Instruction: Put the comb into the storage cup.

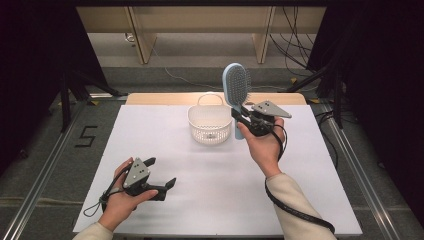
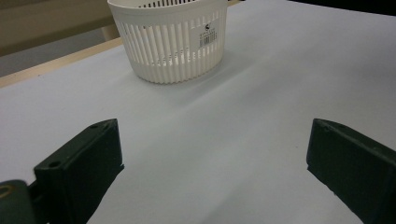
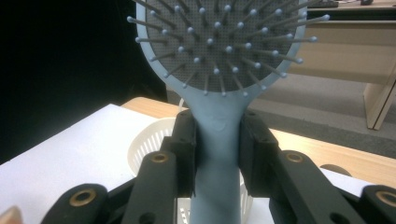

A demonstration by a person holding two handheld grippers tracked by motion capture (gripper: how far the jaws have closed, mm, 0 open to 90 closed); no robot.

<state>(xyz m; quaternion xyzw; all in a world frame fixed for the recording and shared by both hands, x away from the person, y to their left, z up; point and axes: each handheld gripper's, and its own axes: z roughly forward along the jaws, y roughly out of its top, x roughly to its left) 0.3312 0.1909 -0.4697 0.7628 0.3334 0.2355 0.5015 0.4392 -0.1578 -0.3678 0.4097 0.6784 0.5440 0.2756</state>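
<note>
White bench carries the basket. Beside it, the hairbrush is held upright, clamped at its handle by the right tool; the left tool rests open, empty. Probably lowering into the basket is needed next.

A white table top with a pale wooden far edge is set on grey carpet. Wooden furniture legs and loose cables are seen beyond, flanked by black curtains.
</note>
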